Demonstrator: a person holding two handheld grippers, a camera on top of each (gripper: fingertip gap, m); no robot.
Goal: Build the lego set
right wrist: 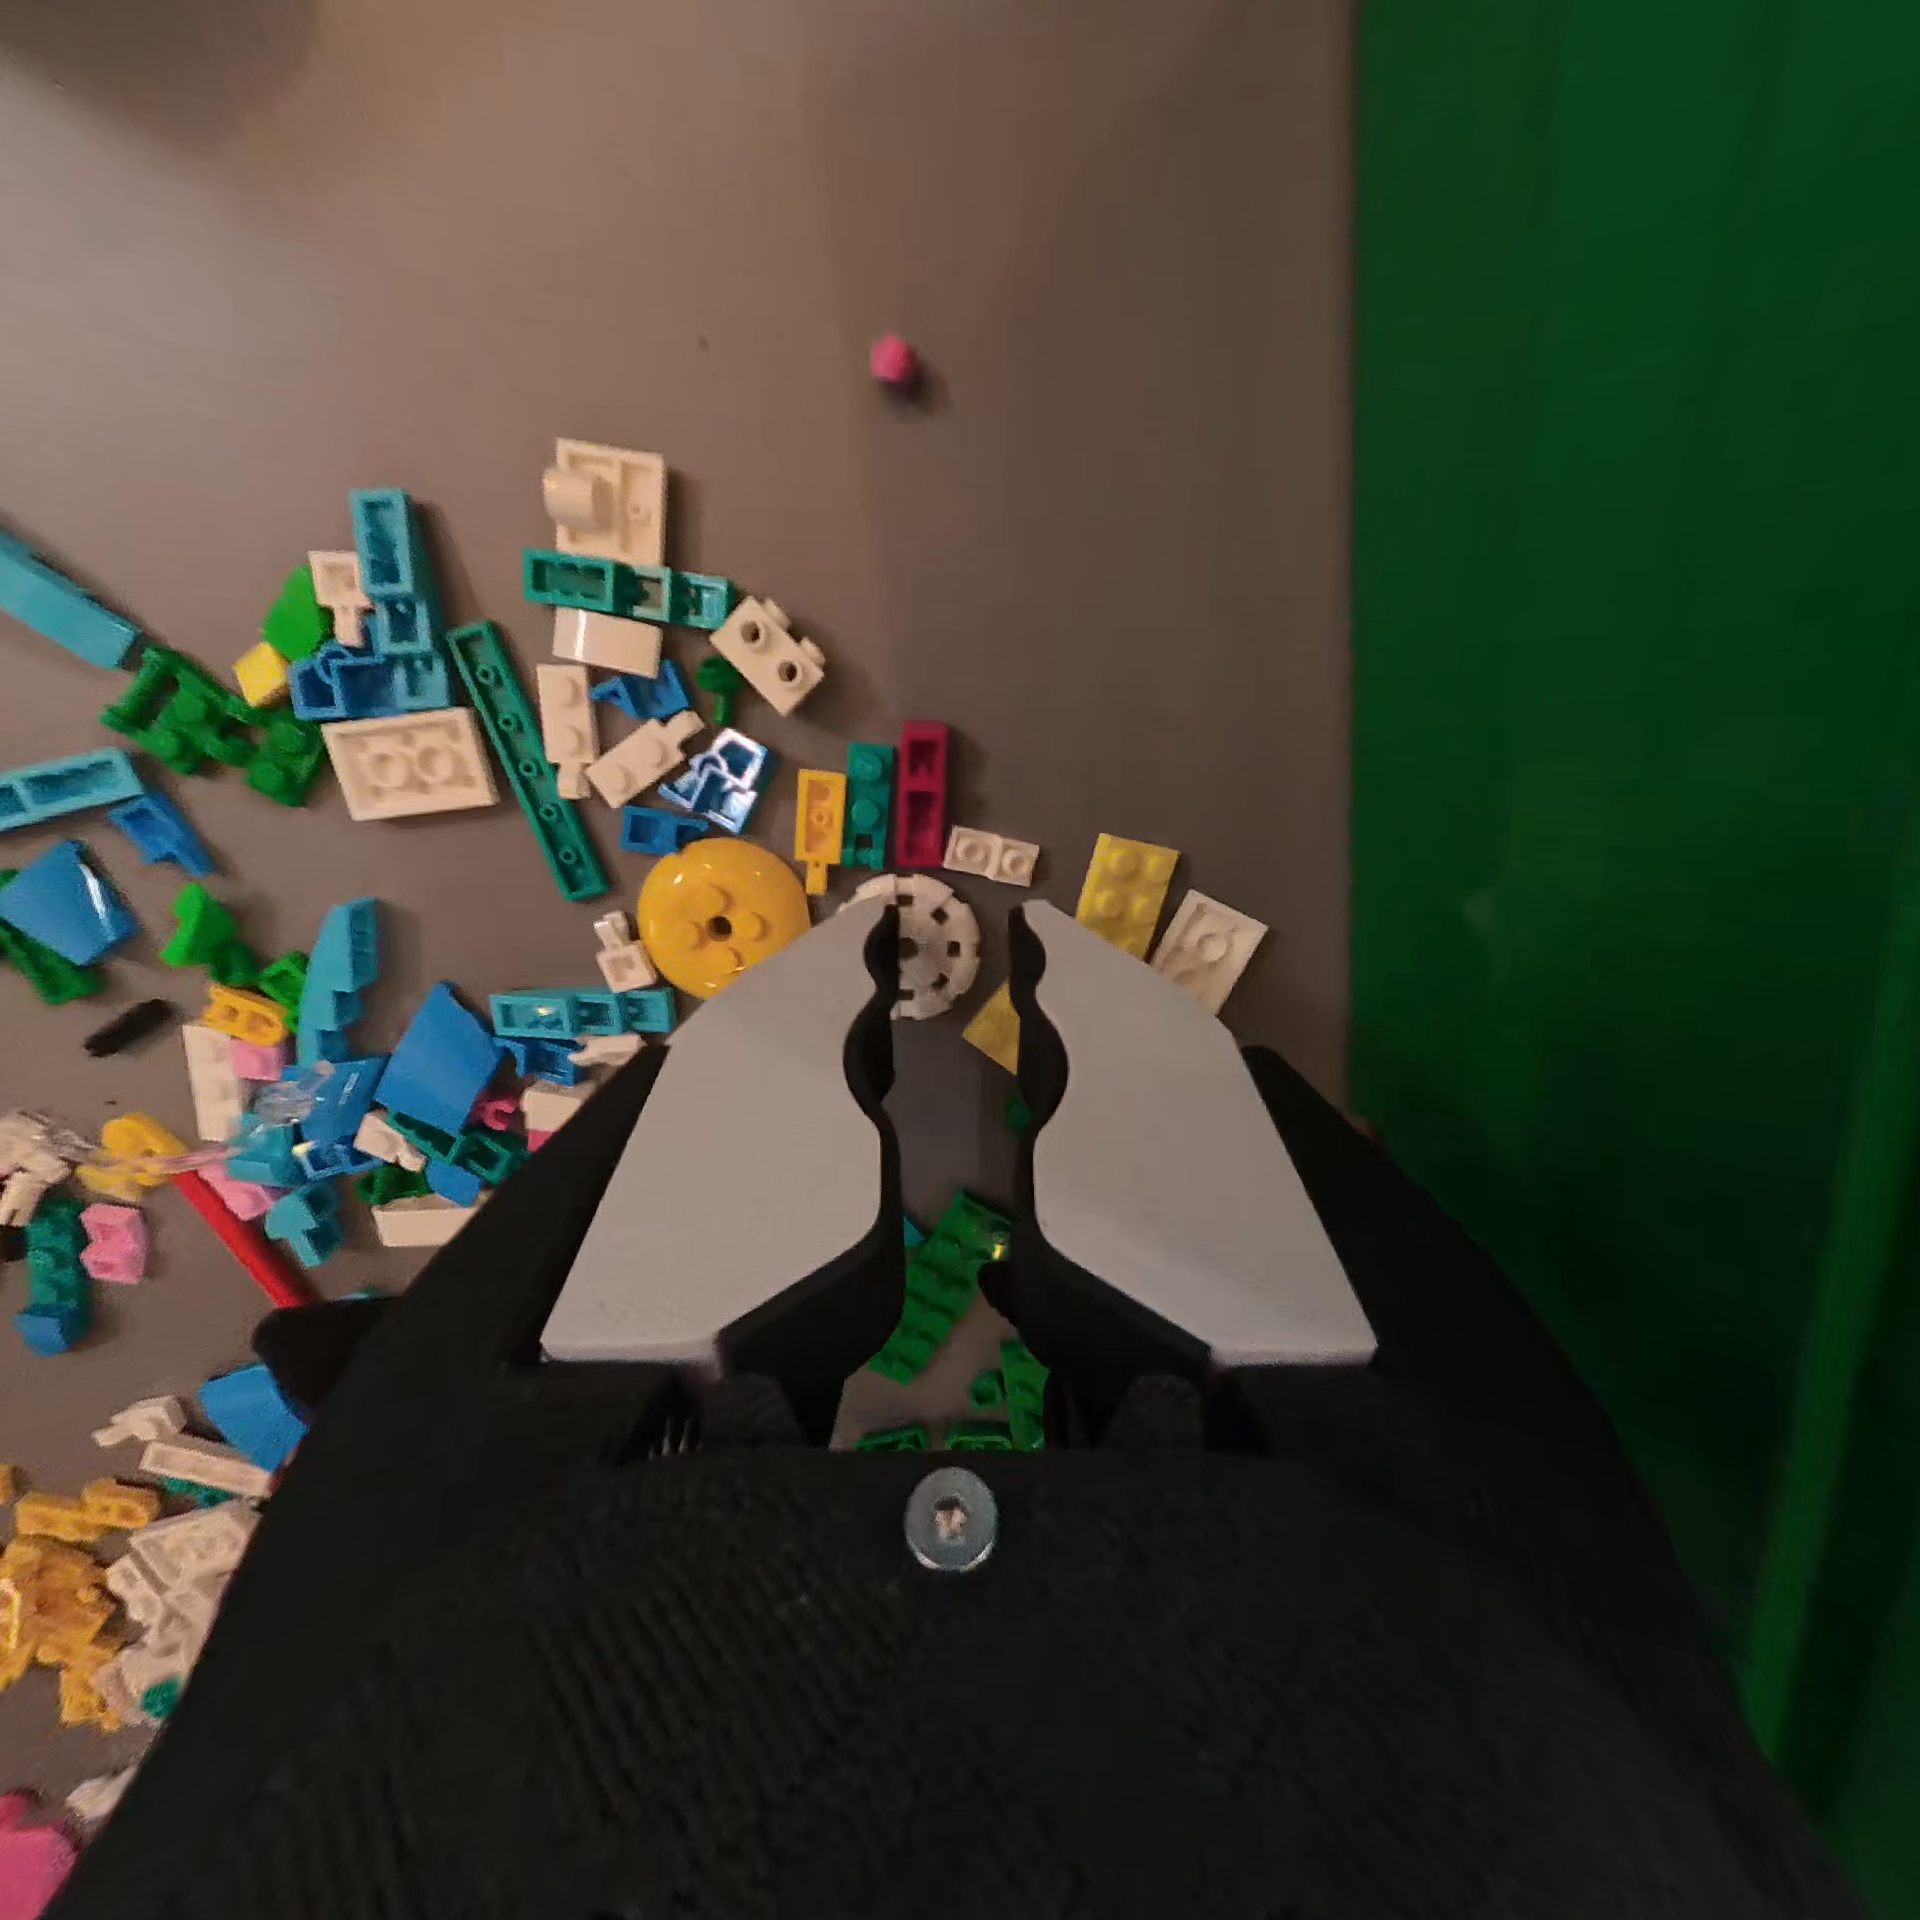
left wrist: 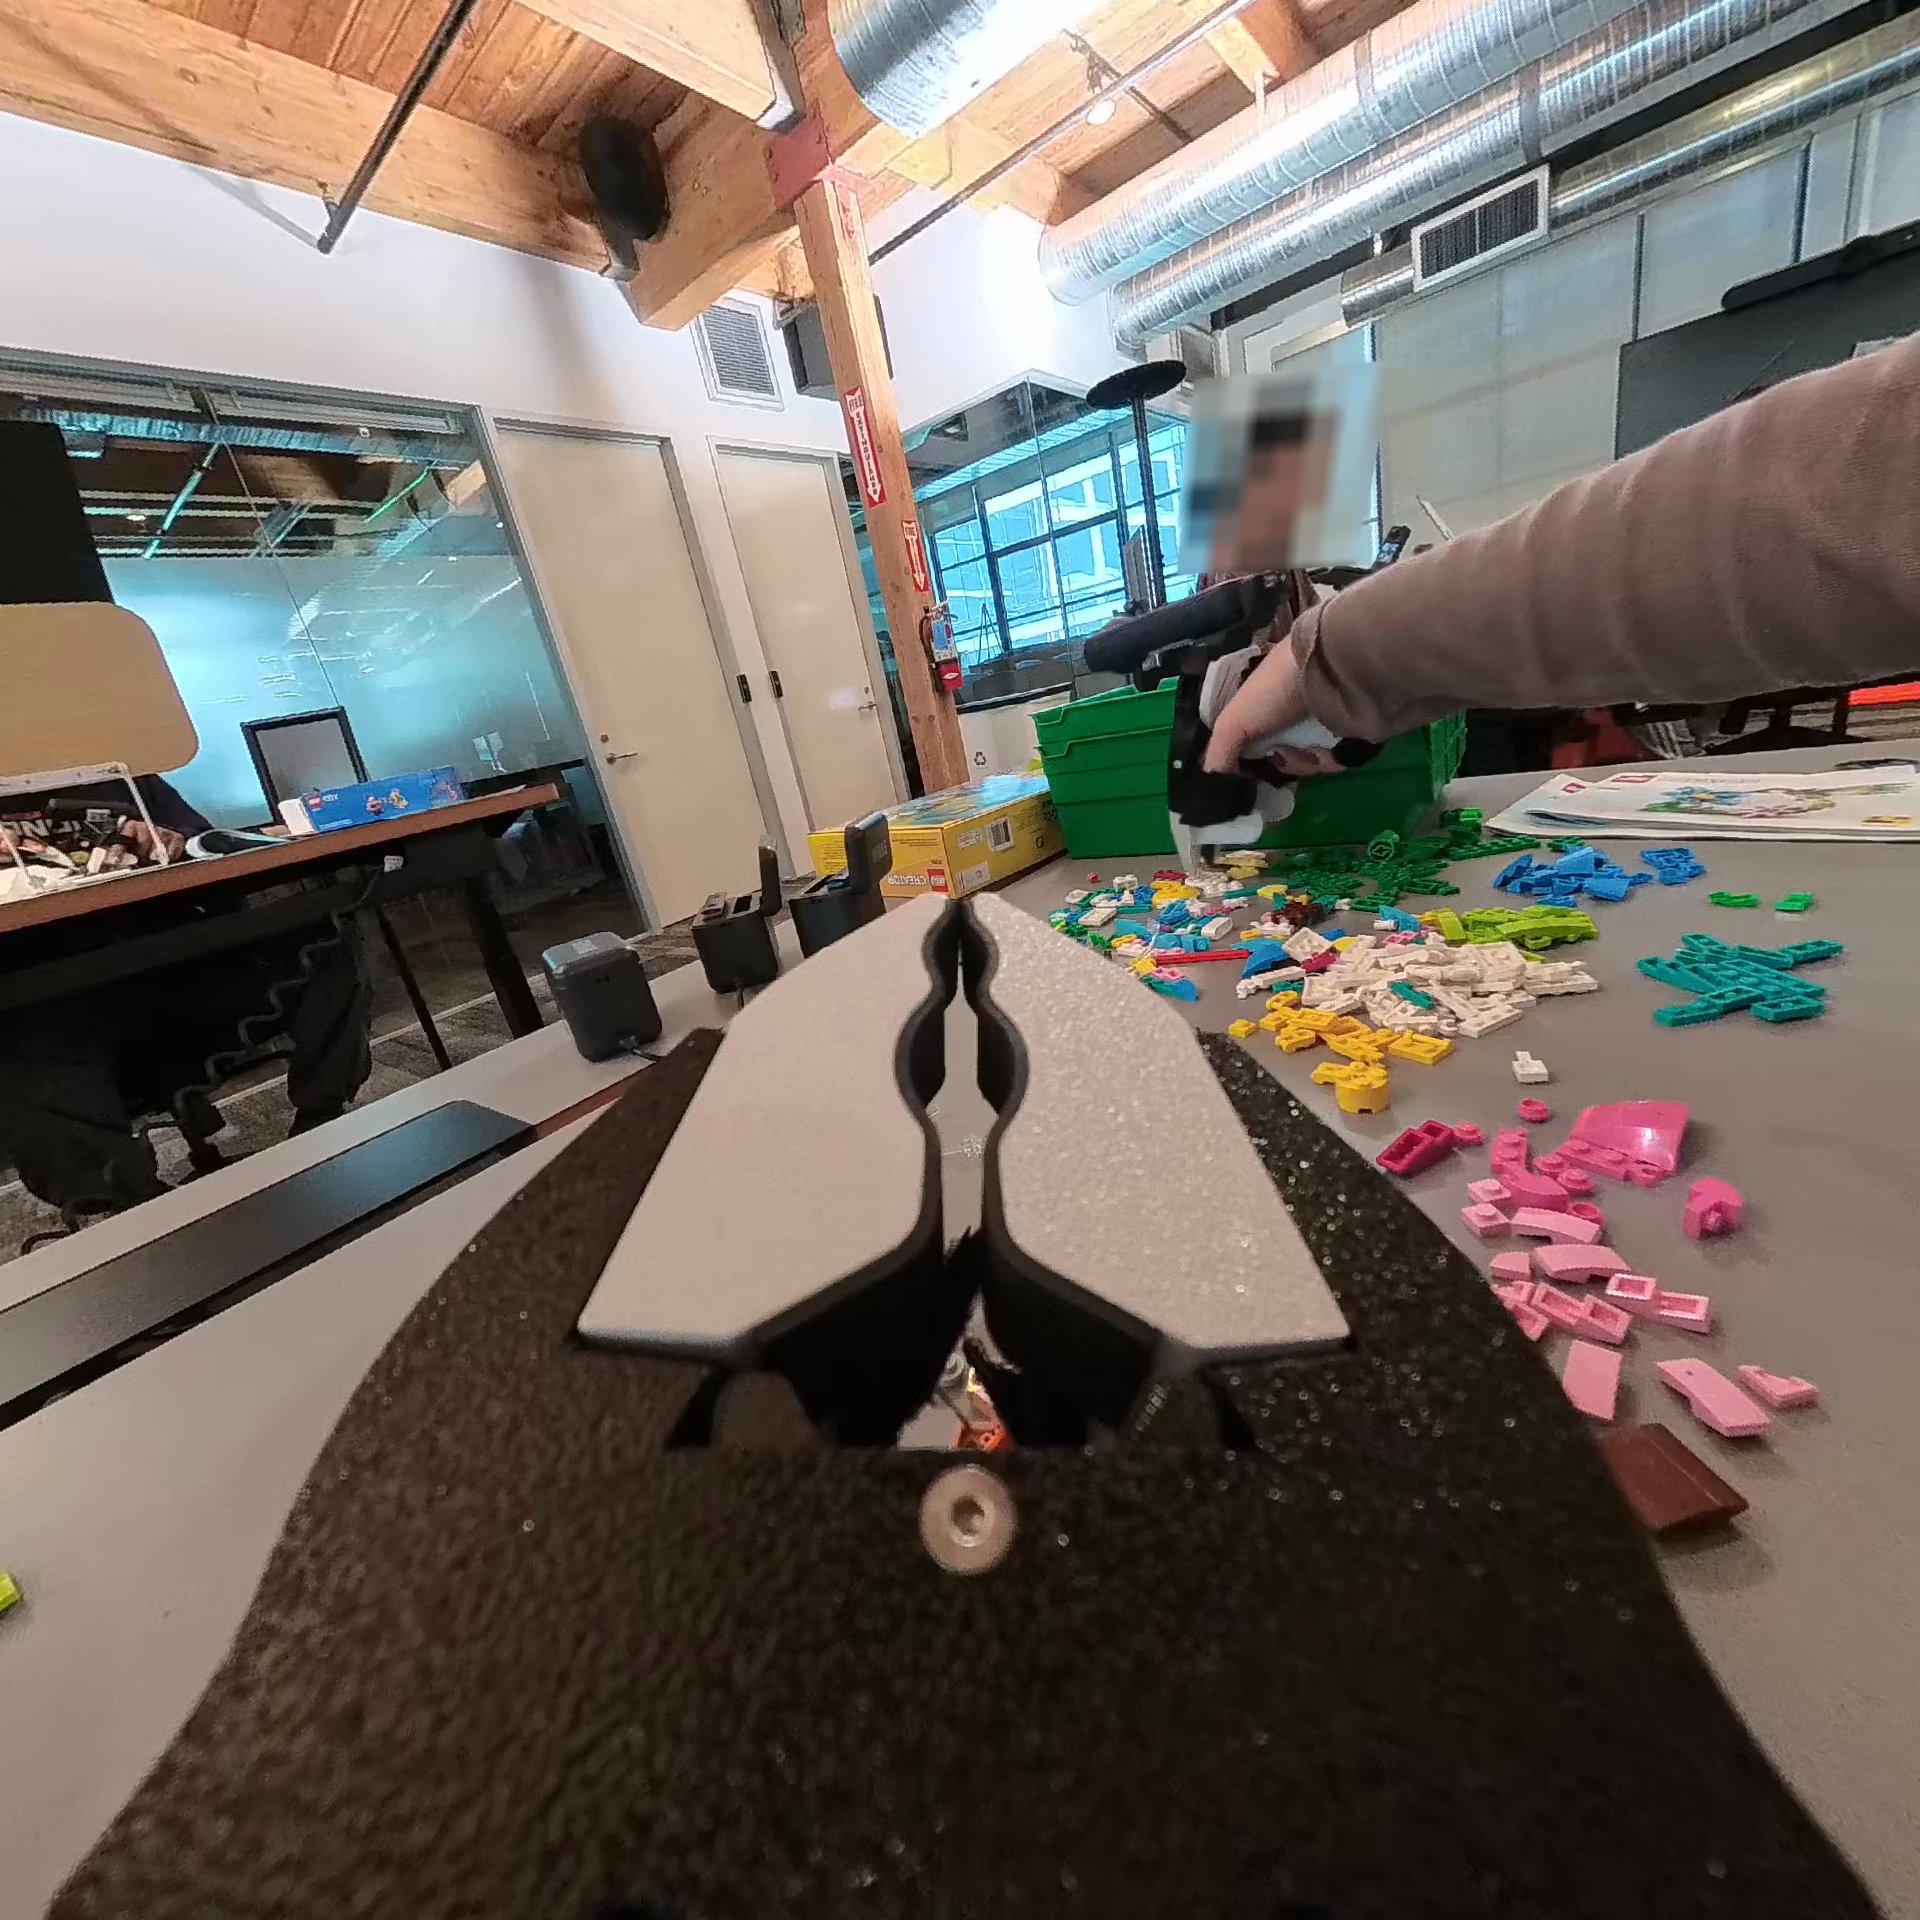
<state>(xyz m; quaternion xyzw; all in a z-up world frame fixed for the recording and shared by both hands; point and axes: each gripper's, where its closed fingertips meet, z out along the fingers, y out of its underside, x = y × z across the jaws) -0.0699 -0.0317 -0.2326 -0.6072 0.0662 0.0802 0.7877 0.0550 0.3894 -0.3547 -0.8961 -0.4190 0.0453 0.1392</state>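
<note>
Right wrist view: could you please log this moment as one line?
right gripper: open, above round white toothed plastic piece | left gripper: shut, empty | green plastic bin: beside

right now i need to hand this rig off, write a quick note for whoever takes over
Left gripper: shut, empty, raised above the near table edge.
Right gripper: open, empty, poised over a white round toothed piece beside the yellow round dish piece, close to the green bins.
Parts: loose on the grey table, roughly sorted by colour: pink pile, white pile, teal plates, green pile. Instruction booklet at the far right, yellow set box behind.
Done: no assembled section visible.
Left: pick that piece, then the whole build.
</note>
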